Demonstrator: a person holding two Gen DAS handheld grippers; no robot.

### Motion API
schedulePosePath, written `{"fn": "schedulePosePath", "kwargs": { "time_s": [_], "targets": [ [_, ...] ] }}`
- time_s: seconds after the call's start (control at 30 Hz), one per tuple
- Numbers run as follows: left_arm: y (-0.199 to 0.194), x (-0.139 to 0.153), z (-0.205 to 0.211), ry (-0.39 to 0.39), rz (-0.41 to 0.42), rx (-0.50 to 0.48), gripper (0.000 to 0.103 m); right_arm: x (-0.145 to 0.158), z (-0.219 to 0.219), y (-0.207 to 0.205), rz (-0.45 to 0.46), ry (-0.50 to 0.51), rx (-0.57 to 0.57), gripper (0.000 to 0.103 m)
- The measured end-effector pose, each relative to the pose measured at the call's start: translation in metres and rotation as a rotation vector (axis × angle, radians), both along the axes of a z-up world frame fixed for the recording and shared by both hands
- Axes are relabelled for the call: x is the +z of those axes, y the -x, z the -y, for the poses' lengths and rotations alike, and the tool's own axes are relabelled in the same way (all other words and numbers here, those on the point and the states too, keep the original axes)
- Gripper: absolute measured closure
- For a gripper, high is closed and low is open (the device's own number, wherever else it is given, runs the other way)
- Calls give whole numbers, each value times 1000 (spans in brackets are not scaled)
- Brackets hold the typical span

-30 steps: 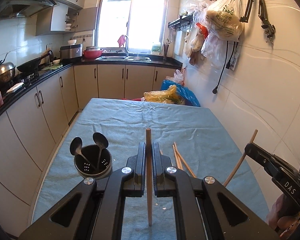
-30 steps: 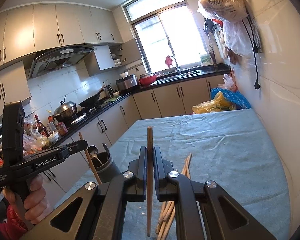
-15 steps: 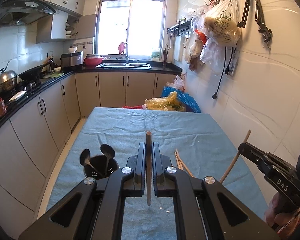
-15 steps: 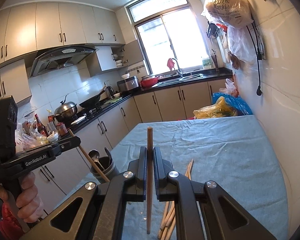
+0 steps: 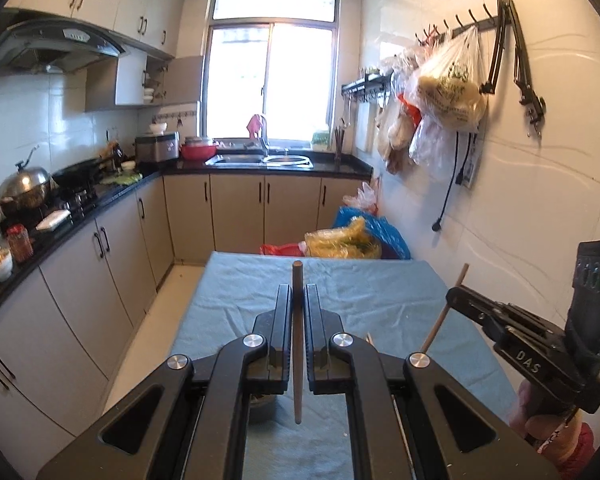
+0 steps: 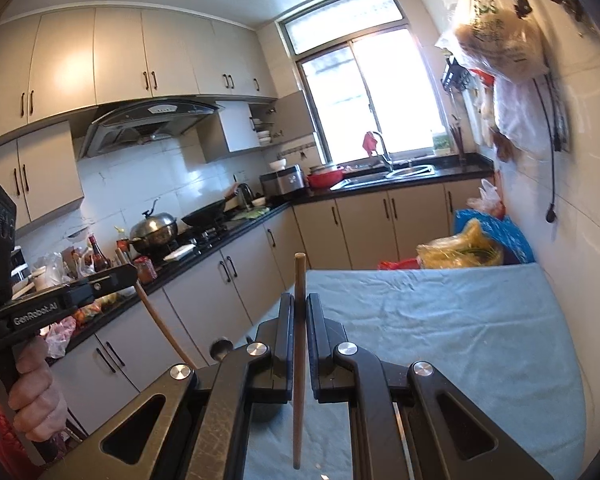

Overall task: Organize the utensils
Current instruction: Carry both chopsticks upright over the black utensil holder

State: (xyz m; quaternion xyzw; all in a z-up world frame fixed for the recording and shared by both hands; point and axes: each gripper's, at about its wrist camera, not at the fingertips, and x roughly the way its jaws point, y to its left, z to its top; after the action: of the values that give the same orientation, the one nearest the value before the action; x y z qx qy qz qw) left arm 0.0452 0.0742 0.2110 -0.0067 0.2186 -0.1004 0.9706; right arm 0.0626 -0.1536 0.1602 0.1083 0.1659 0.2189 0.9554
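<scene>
Raised, both hand-held grippers hide the holder (image 5: 262, 400) below them.

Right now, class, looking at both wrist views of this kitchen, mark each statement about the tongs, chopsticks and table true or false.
1. The left tongs grip a wooden chopstick. True.
2. The right tongs are empty. False: they clamp a second wooden chopstick.
3. A blue cloth covers the table. True.
4. The silver lidded pot stands on the table. False: it sits on the stove by the counter.
5. Plastic bags hang from wall hooks. True.
</scene>
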Motion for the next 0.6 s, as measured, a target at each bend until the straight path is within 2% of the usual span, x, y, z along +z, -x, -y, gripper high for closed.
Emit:
{"fn": "schedulePosePath", "kwargs": {
  "time_s": [0.27,0.4,0.6],
  "targets": [
    [-9,32,-19,-14,75,45,98,37,-32,-16,77,-21,26,96],
    [-24,29,-32,5,70,76,98,44,-45,-29,89,-72,30,96],
    [-46,9,-51,39,24,112,98,39,-75,-49,91,-79,10,96]
  ]
}}
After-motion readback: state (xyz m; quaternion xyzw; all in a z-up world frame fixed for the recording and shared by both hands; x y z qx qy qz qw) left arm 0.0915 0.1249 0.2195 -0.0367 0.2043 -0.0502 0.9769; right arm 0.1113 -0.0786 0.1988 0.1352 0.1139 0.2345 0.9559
